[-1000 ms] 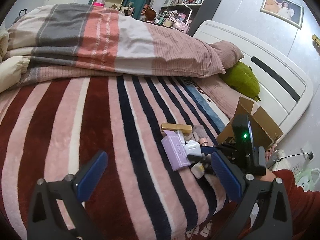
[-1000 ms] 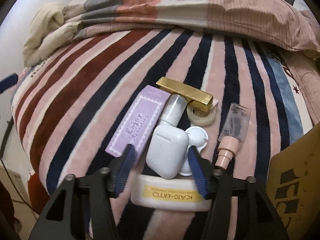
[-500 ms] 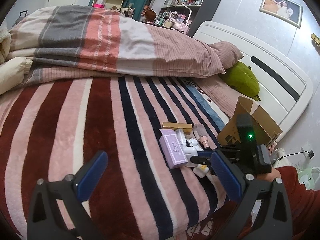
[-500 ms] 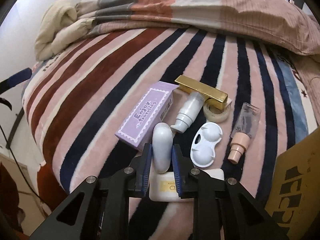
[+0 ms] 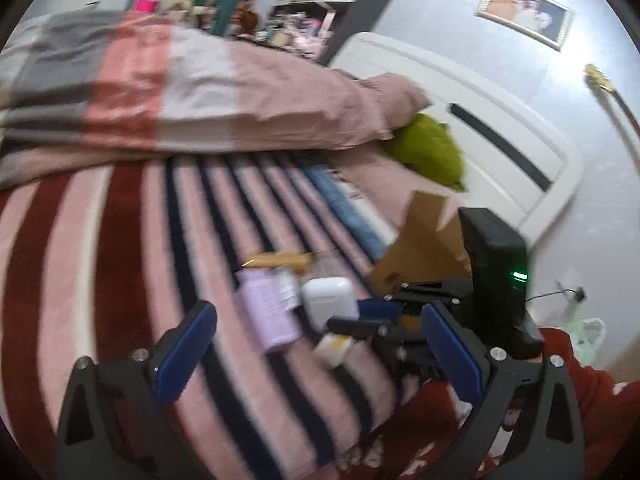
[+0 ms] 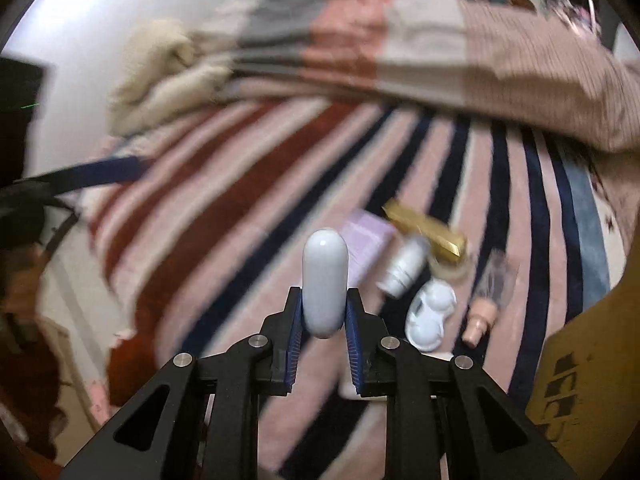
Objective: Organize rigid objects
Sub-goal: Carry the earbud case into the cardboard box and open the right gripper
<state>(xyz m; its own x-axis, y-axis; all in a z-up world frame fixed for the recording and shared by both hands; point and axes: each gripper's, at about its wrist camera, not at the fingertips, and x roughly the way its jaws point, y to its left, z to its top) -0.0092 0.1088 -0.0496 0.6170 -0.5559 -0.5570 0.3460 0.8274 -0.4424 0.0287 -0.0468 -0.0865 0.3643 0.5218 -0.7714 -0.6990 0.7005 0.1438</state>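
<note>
Cardboard box [image 6: 592, 360] stands right of the bottles [image 6: 404, 268].

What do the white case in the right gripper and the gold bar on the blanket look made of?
White case: likely hard plastic, smooth and glossy, with a soft highlight on its rounded end. Gold bar: metallic-looking finish, bright reflective faces with sharp edges; whether foil, metal or coated card is unclear through the blur.

Your left claw [image 5: 316, 354] and right claw [image 6: 323, 336] match — matte black angular frames with triangular cut-outs, silver screw heads at the joints, ribbed blue pads [image 5: 185, 350] lining the fingers. The right one carries a black block with a green light [image 5: 519, 277]. Your sleeve [image 5: 600, 400] is red — white-flecked
</note>
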